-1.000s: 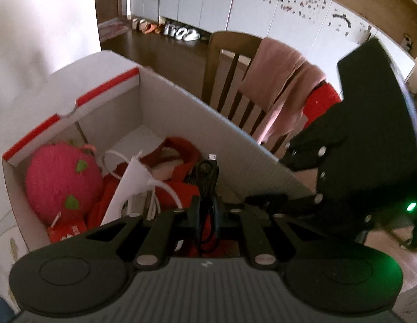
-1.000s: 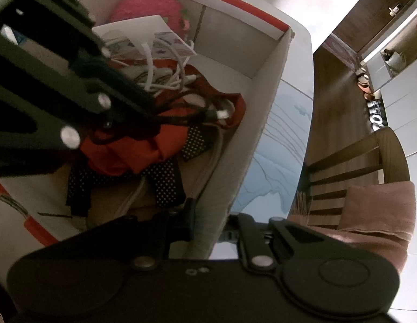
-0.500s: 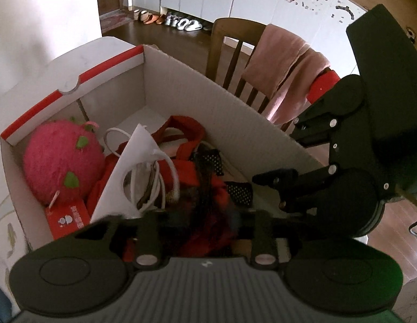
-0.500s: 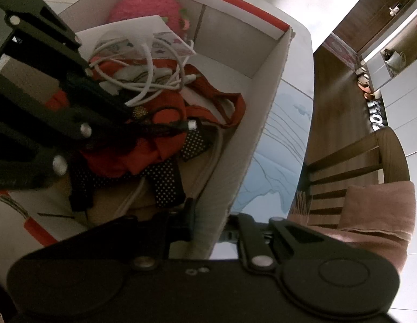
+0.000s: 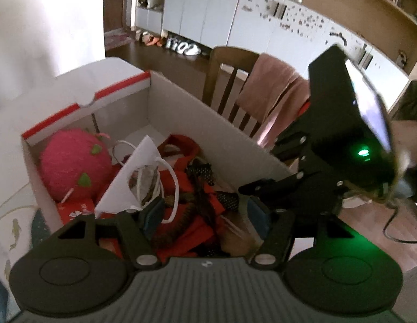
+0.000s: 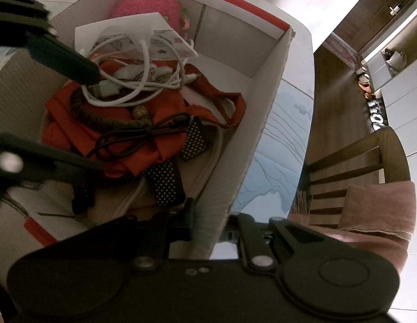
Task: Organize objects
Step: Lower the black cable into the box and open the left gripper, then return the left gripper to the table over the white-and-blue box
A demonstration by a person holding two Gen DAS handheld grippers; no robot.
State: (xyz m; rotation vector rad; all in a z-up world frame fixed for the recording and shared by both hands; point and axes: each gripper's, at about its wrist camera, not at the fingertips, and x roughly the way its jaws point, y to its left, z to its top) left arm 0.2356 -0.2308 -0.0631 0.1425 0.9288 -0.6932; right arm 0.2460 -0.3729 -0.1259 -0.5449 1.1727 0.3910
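Observation:
A white cardboard box (image 5: 187, 113) with red trim holds a pink plush strawberry (image 5: 73, 167), red cloth (image 6: 143, 145), white cables (image 6: 143, 80), a white card (image 5: 133, 177) and a black coiled cable (image 6: 133, 137) lying on the red cloth. My left gripper (image 5: 205, 215) is open and empty above the box; its fingers also show in the right wrist view (image 6: 63, 59). My right gripper (image 6: 208, 223) grips the box's near wall (image 6: 235, 177) between its fingers, and shows in the left wrist view (image 5: 343, 140).
A wooden chair (image 5: 230, 80) with a pink towel (image 5: 275, 91) draped over it stands beside the table. A light blue patterned tablecloth (image 6: 278, 145) lies under the box. White cabinets (image 5: 235, 21) and shoes on the floor (image 5: 179, 45) are behind.
My left gripper has opened and let go of the black cable, which now lies on the red cloth in the box. The right gripper has stayed on the box wall.

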